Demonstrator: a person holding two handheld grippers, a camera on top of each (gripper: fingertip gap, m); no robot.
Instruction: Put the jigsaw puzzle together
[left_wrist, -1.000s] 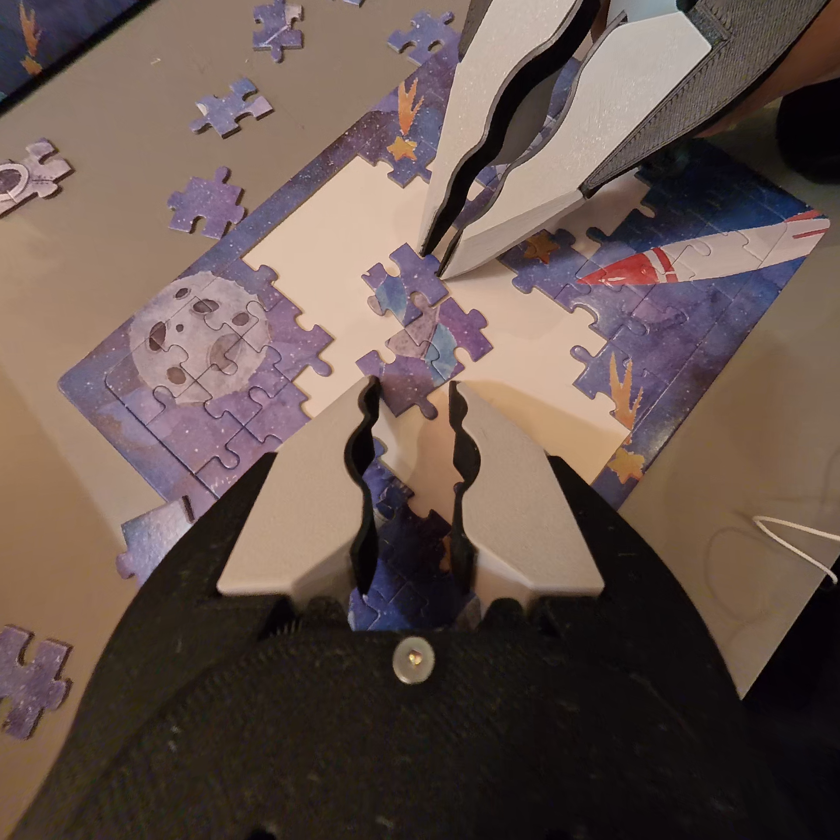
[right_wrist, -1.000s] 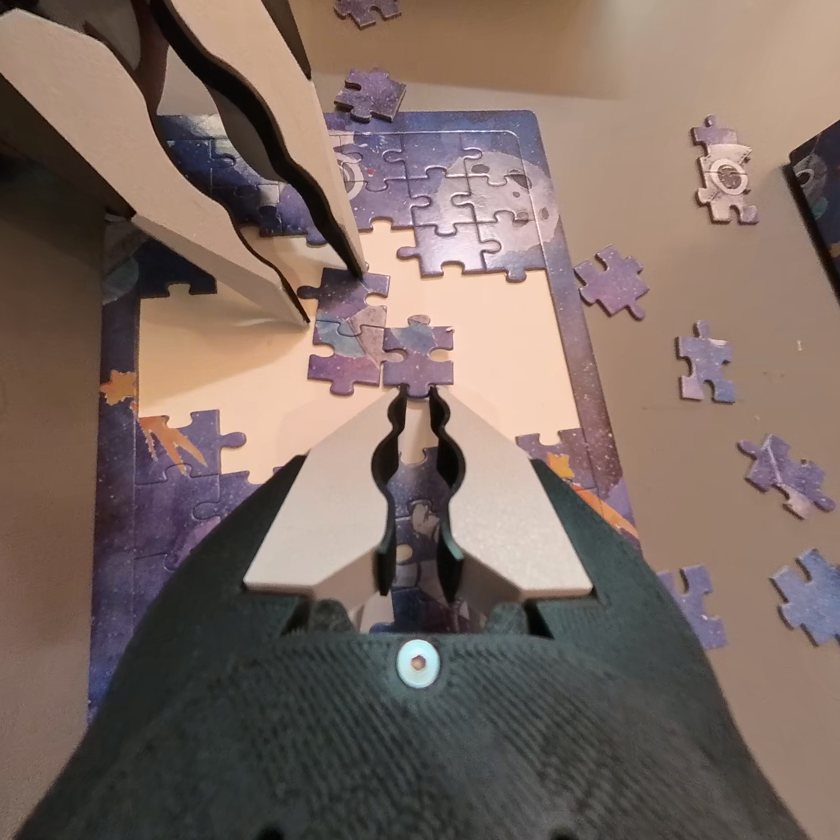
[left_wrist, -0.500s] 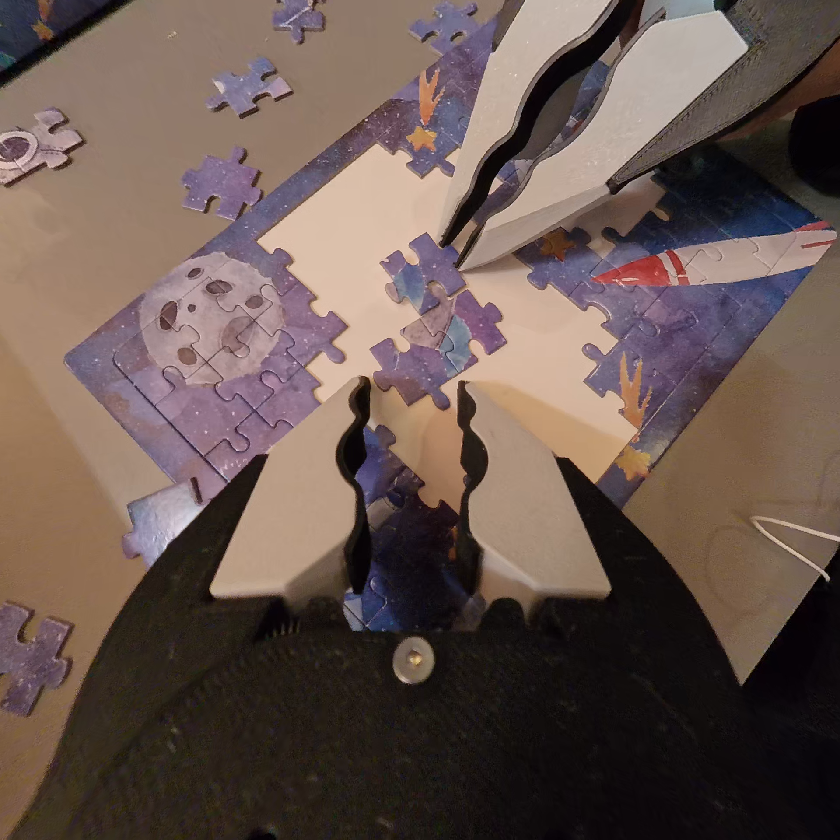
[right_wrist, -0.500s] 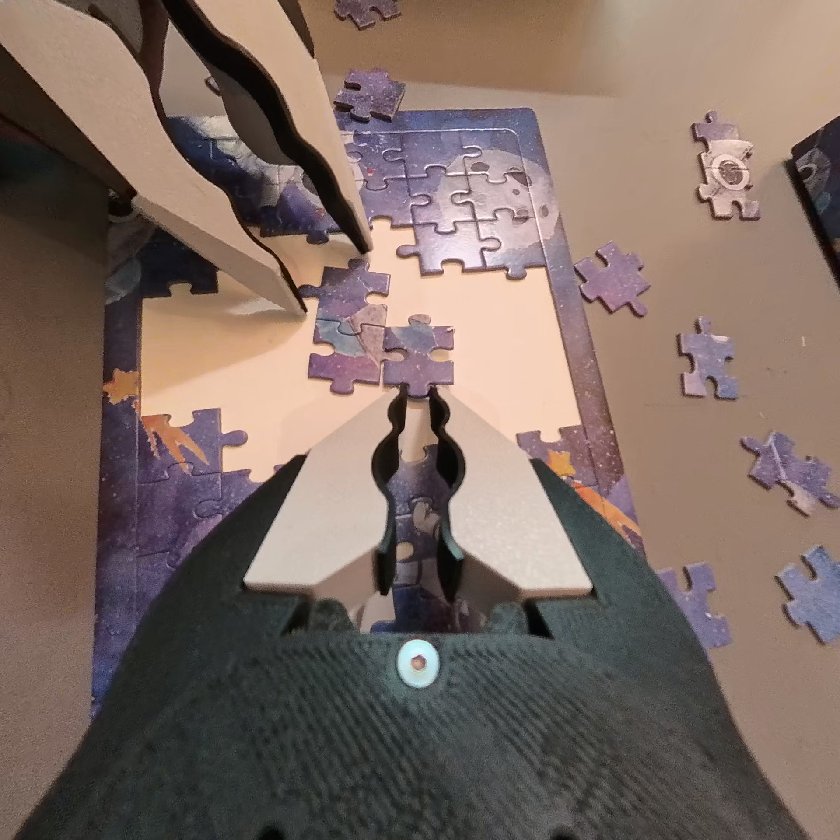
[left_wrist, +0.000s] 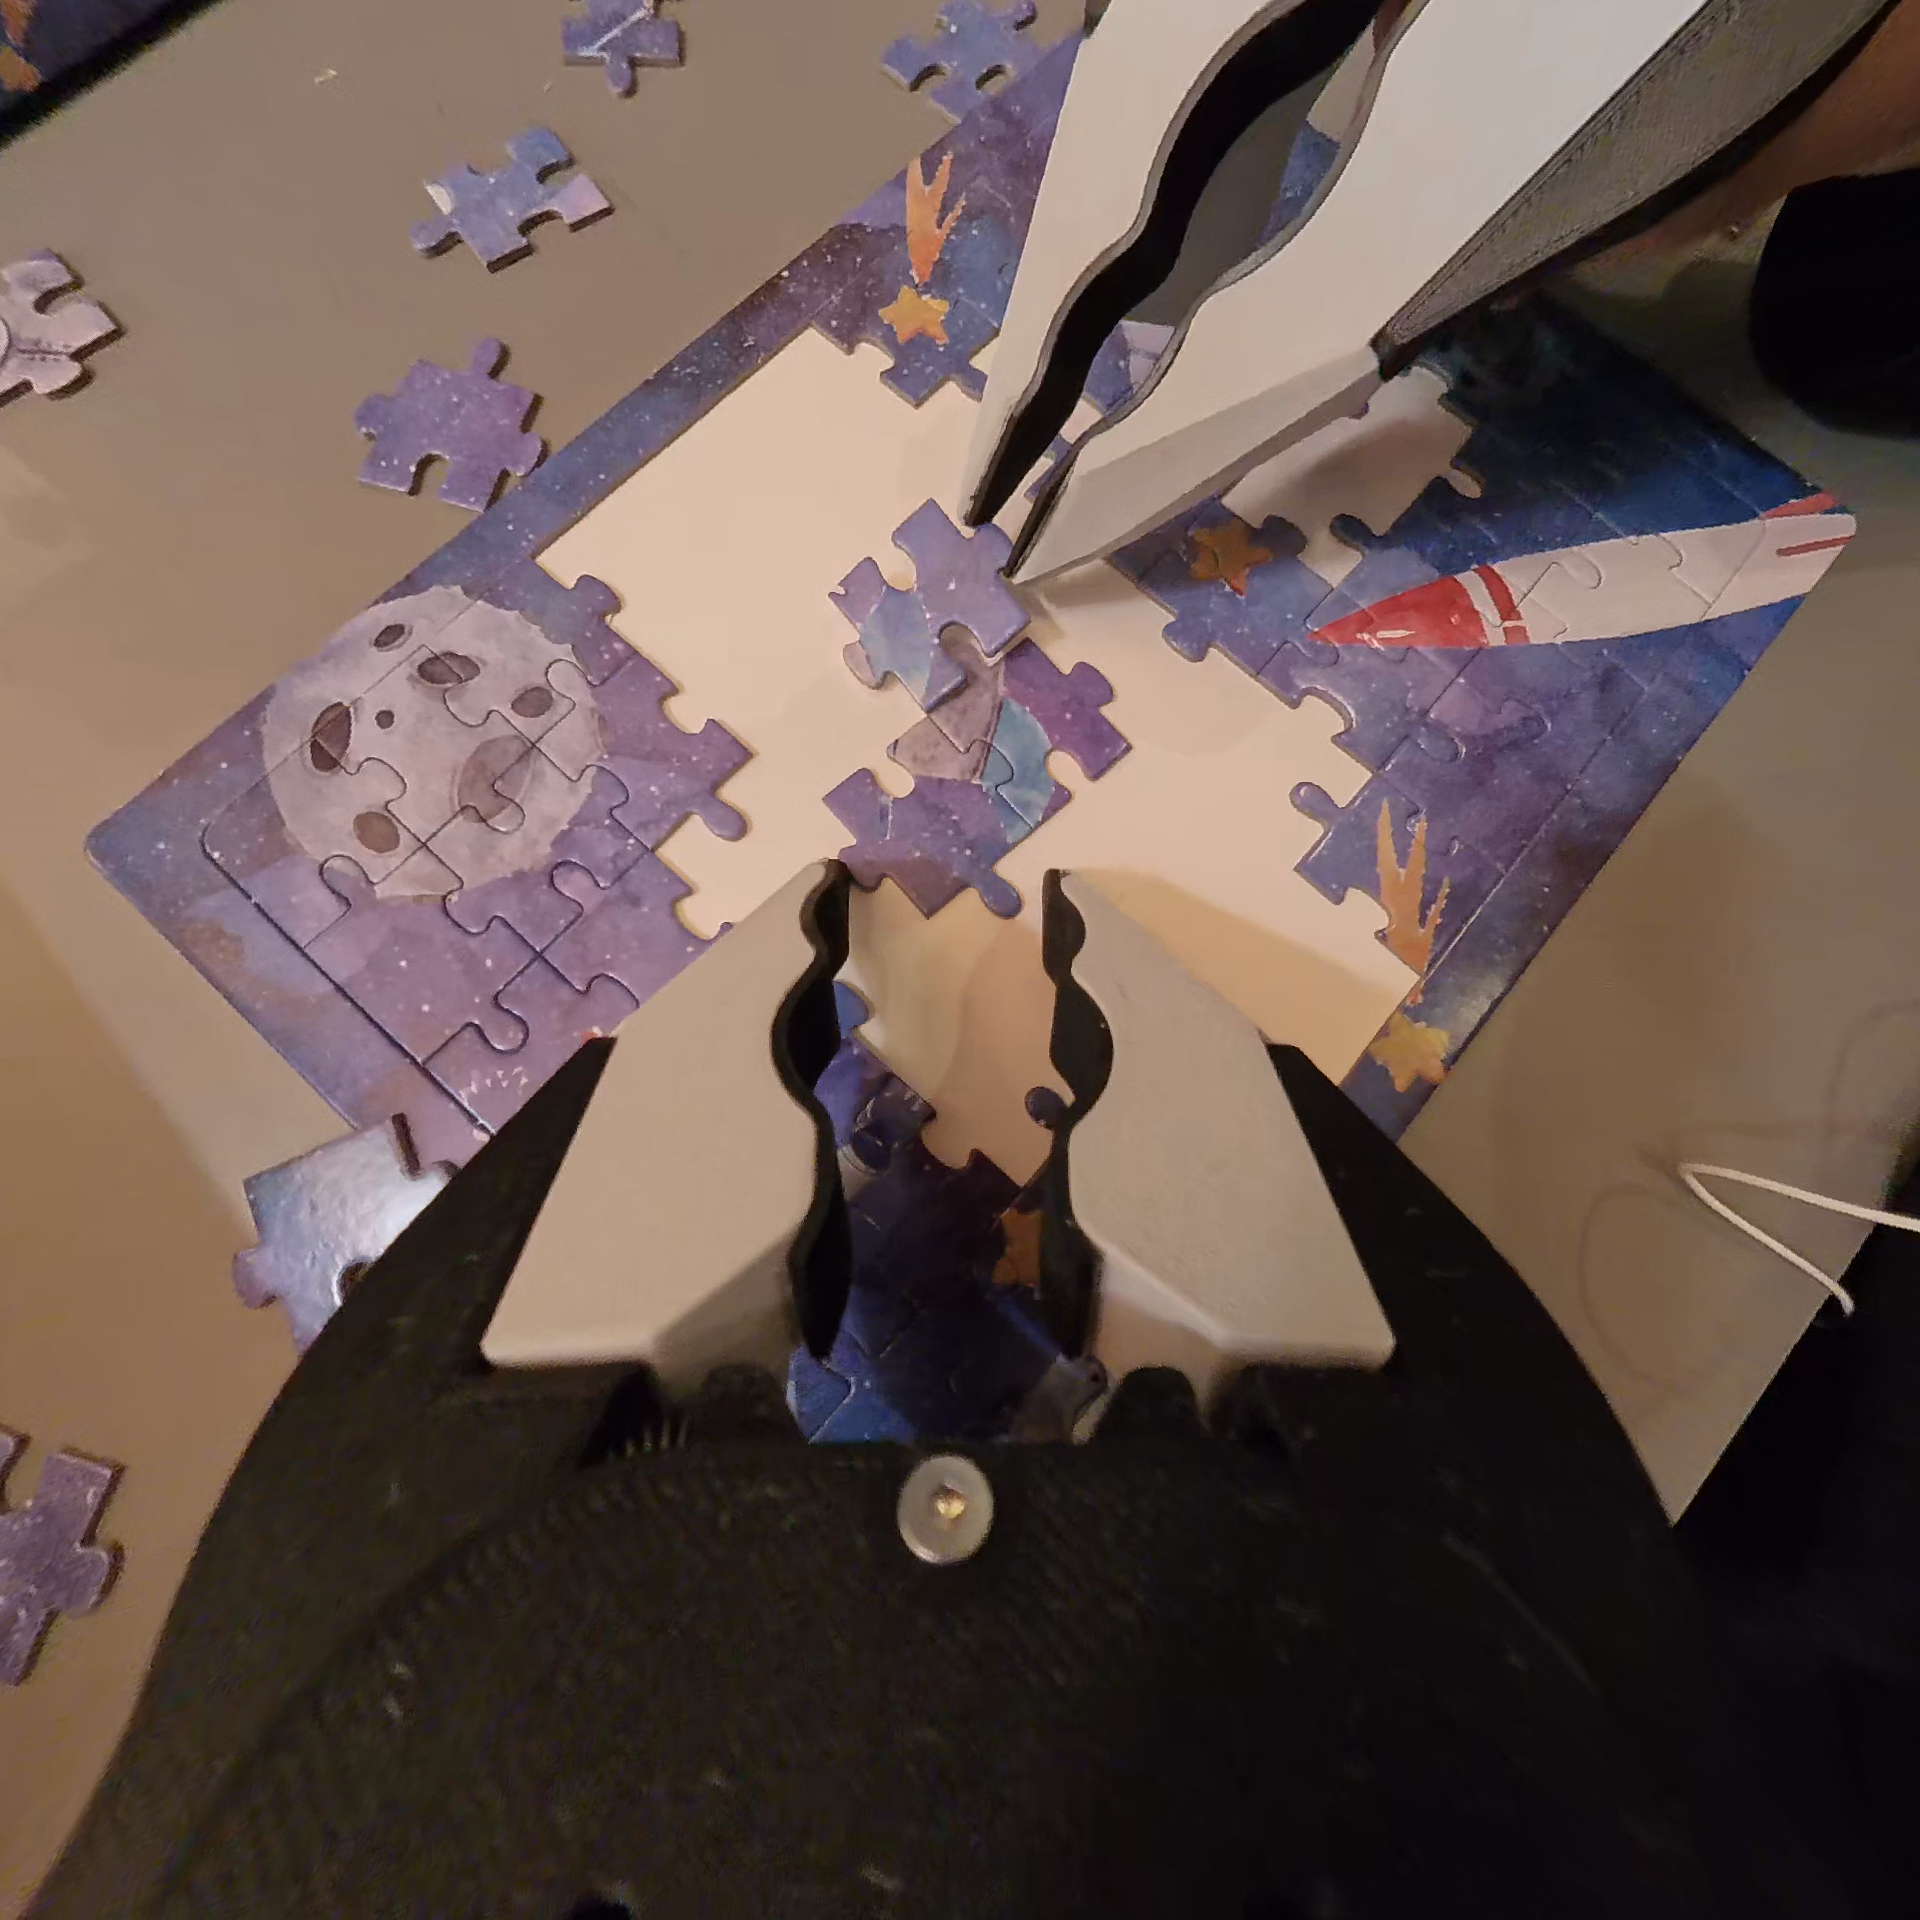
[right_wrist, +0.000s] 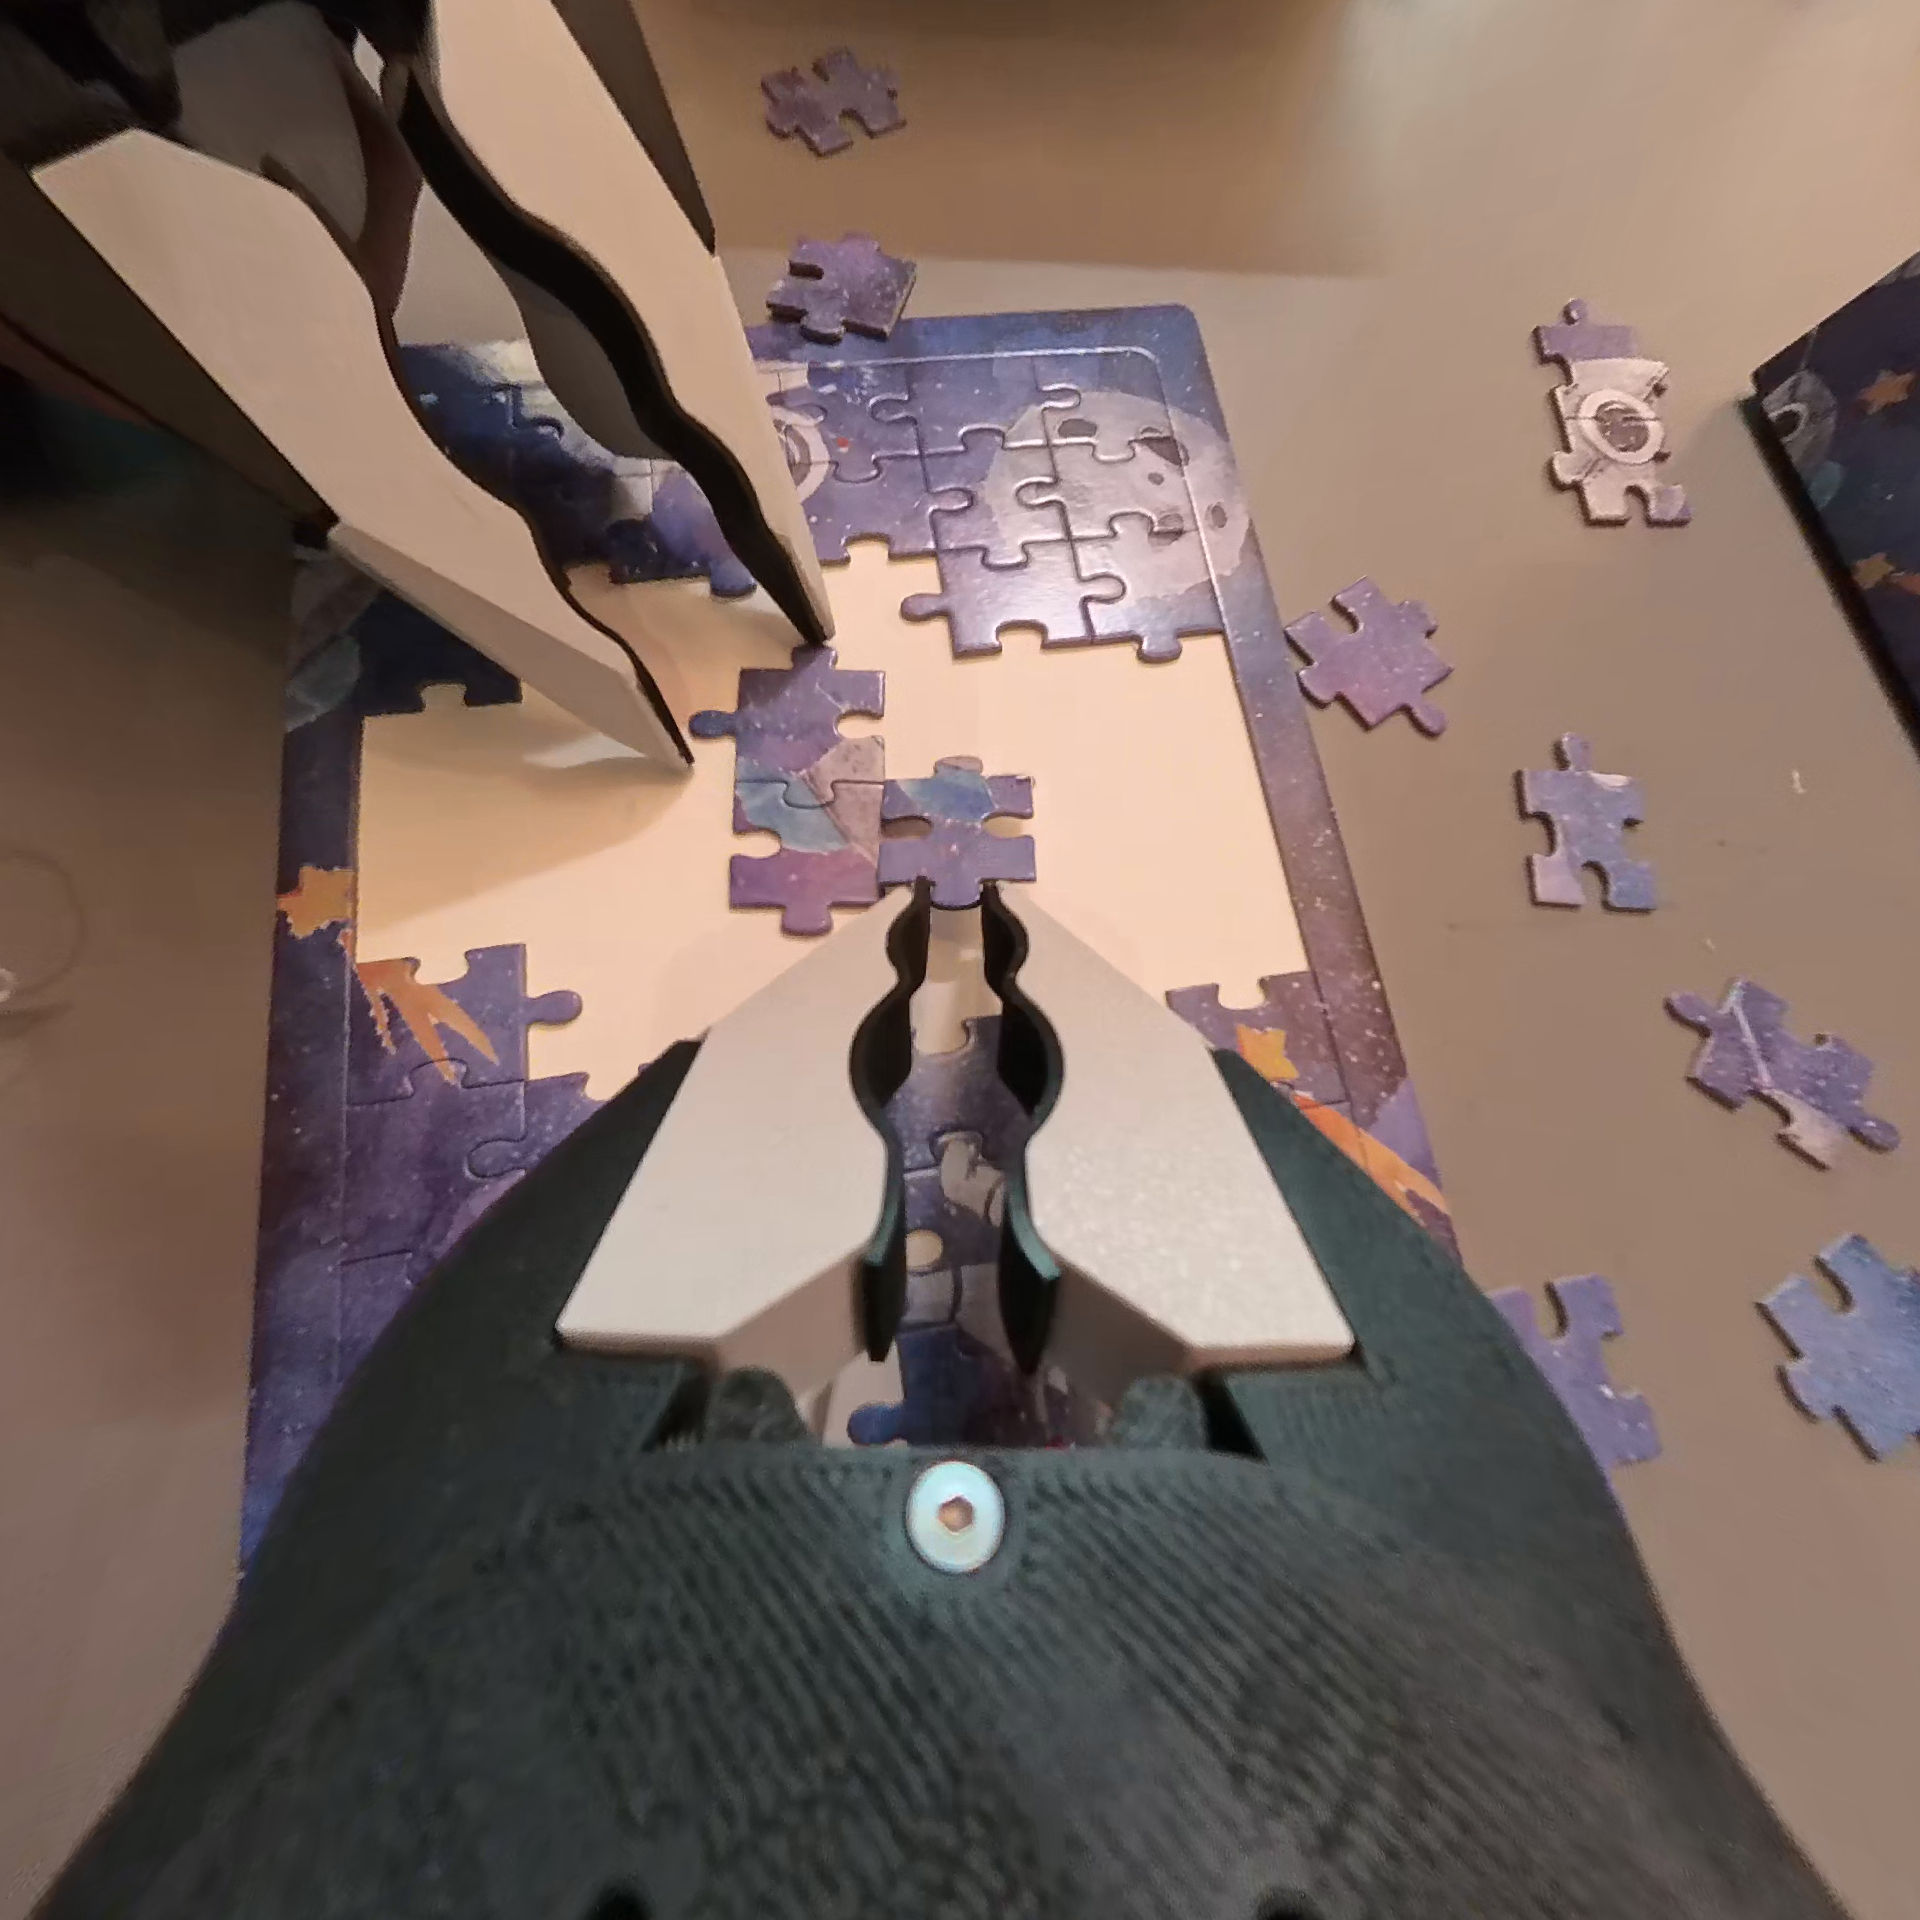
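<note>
A space jigsaw board (left_wrist: 675, 353) lies on the grey-brown table with a bare cream middle (left_wrist: 748, 488). A small cluster of joined purple and blue pieces (left_wrist: 966, 790) sits on that bare part. My left gripper (left_wrist: 943, 878) is open and empty, with its tips at the near edge of the cluster. In the right wrist view it (right_wrist: 746, 688) stands over the cluster's far corner (right_wrist: 800, 800). My right gripper (right_wrist: 953, 896) is shut on the tab of a purple-blue puzzle piece (right_wrist: 956, 831) and holds it against the cluster. The left wrist view shows its tips (left_wrist: 997, 542) on that piece (left_wrist: 956, 592).
Joined parts show a moon (left_wrist: 426, 727) and a rocket (left_wrist: 1558, 592). Loose pieces lie around the board (left_wrist: 447, 426) (right_wrist: 1366, 665) (right_wrist: 1584, 831). A dark picture board (right_wrist: 1849, 436) lies at the right. A white cord (left_wrist: 1766, 1216) lies near the table edge. Left tips to right tips: about 7 centimetres. The left tips stand about 9 centimetres off the moon (left_wrist: 426, 727). It is also in sight in the right wrist view (right_wrist: 1134, 489).
My left jaws have opened a little wider and drawn slightly back from the cluster. My right gripper has stayed shut on the same piece, almost still.
</note>
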